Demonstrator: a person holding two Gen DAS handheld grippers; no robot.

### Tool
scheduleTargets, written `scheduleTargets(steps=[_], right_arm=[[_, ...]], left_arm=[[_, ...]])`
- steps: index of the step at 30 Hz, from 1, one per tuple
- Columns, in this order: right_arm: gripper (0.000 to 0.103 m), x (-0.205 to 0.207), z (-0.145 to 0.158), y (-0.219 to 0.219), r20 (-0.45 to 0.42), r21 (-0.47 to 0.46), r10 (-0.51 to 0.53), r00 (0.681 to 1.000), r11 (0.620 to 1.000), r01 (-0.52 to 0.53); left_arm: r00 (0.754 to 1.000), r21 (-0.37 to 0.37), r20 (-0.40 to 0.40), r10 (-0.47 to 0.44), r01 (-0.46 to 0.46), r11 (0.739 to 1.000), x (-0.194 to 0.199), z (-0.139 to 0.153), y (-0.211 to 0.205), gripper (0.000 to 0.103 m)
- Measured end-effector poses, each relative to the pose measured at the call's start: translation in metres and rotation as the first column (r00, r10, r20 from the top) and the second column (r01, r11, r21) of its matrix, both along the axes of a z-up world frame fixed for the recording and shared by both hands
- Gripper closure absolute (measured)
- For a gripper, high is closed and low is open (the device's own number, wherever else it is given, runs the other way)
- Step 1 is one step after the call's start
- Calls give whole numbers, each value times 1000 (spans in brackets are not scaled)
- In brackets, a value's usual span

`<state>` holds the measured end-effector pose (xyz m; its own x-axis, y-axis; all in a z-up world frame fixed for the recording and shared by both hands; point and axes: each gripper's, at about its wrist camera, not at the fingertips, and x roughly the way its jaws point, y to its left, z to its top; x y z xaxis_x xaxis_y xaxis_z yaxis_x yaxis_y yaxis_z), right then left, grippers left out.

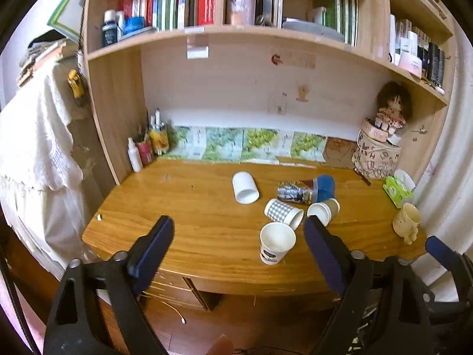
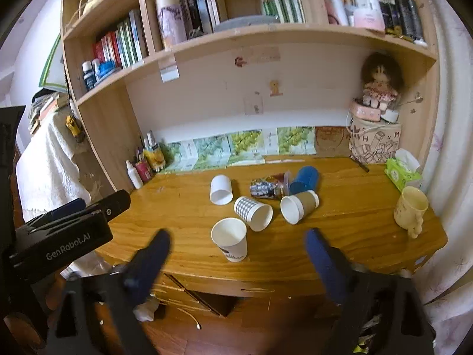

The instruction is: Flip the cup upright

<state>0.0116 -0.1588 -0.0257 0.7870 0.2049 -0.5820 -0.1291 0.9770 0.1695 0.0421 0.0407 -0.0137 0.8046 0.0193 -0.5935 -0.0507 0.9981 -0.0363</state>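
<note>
Several cups lie on their sides on the wooden desk (image 1: 183,207): a plain white cup (image 1: 244,188), a checked paper cup (image 1: 283,213), a brown-sleeved cup (image 1: 323,210), a patterned cup (image 1: 295,192) and a blue cup (image 1: 325,186). One white paper cup (image 1: 276,242) stands upright near the front edge; it also shows in the right wrist view (image 2: 230,238). My left gripper (image 1: 238,230) is open and empty, held in front of the desk. My right gripper (image 2: 238,244) is open and empty, also short of the desk edge.
A cream mug (image 2: 411,208) stands at the desk's right edge, beside a green tissue pack (image 2: 402,173). Bottles and pen pots (image 2: 146,164) fill the back left corner. A patterned box with a doll (image 2: 375,142) sits back right. Bookshelves hang above.
</note>
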Motion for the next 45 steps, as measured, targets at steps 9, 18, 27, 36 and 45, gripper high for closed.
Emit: scheduleTargets(steps=[9,18,27,36,45], right_arm=[[0,-12,9,-7,79,-6,-35,996,999,35],[0,-21,13,-9,125,-8,-51,991,999,53],[0,-22,15,-15,144,-6,-77,987,997,78],[0,-22,15,-16,147,-12,-86,985,996,89],[0,-21,14,-16,145,-18,-94,985,995,97]], left_arm=[[993,1,108,45,-46,999,-22,10,2,0],[990,63,135,37,-46,997,-25,11,-10,0],[989,65,146,22,-31,997,-24,11,-15,0],[988,73,153,-6,-5,997,-23,11,-20,0],[988,73,155,-10,-1,997,-22,11,-21,0]])
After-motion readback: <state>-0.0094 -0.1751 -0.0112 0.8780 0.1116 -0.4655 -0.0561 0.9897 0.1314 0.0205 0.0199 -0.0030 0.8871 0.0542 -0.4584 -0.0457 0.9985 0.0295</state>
